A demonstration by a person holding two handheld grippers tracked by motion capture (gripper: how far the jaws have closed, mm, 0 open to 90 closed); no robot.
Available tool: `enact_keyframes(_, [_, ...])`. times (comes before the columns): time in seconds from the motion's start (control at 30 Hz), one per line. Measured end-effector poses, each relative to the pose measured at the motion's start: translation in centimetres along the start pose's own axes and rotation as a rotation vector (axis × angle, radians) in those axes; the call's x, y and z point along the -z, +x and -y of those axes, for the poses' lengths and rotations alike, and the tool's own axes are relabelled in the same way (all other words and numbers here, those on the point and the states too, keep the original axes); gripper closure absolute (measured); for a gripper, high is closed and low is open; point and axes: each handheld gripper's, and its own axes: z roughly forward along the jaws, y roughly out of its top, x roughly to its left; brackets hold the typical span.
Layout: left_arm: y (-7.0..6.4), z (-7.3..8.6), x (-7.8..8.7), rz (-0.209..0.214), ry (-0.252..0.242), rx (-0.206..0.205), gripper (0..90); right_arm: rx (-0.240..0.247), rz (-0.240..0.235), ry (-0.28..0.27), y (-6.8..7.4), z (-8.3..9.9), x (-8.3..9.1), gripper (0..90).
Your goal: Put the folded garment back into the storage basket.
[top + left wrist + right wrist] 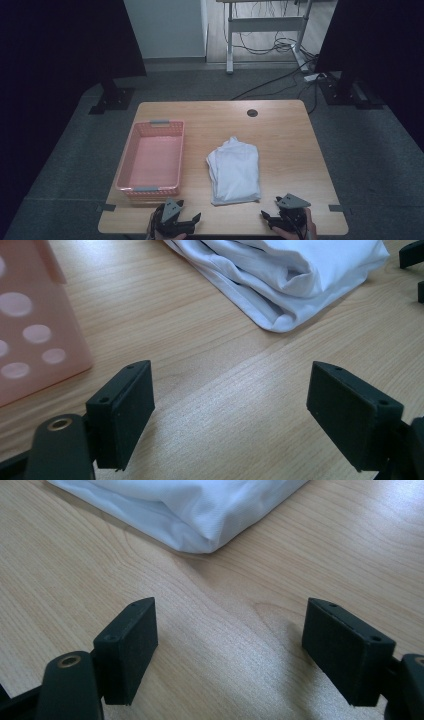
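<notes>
A folded white cloth (234, 171) lies on the wooden table (285, 135), right of a pink plastic basket (151, 160) that holds nothing. My left gripper (180, 220) rests near the front edge below the basket, open, nothing between its jaws. In the left gripper view the cloth's folded corner (285, 275) lies ahead and to the right, and the basket's wall (30, 330) is at the left. My right gripper (275, 215) sits open at the front right, just right of the cloth's near corner (190, 510), which lies ahead of it.
A round cable hole (252, 113) is in the table's far edge. Beyond the table stand a desk frame with loose cables (270, 45) and dark stands on a grey floor. Bare wood lies right of the cloth and along the front edge.
</notes>
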Motion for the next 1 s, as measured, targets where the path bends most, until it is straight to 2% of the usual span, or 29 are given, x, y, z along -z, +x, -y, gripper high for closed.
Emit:
enact_keyframes(0.17, [0.0, -0.2, 0.2, -0.013, -0.007, -0.006, 19.2, -0.004, 0.005, 0.008, 0.0, -0.2, -0.1, 21.8])
enact_keyframes(0.23, [0.1, -0.2, 0.2, -0.021, -0.011, 0.008, 19.7, -0.003, 0.006, 0.007, 0.0, -0.1, -0.1, 21.8])
enact_keyframes(0.27, [0.2, -0.2, 0.2, -0.037, -0.007, 0.005, 19.6, -0.004, 0.008, 0.007, 0.1, -0.1, 0.0, 21.8])
enact_keyframes(0.43, [-0.1, -0.8, 0.3, -0.055, -0.032, 0.007, 20.0, -0.004, 0.003, 0.001, 0.0, 0.0, 0.0, 21.7])
enact_keyframes(0.77, [-0.5, -1.6, 0.2, -0.042, -0.04, -0.014, 20.5, -0.008, 0.006, 0.001, 0.1, 0.0, 0.0, 21.6])
enact_keyframes(1.0, [-0.6, -2.1, 0.1, -0.043, -0.046, -0.014, 20.7, -0.007, 0.005, 0.001, 0.1, 0.0, 0.0, 21.5])
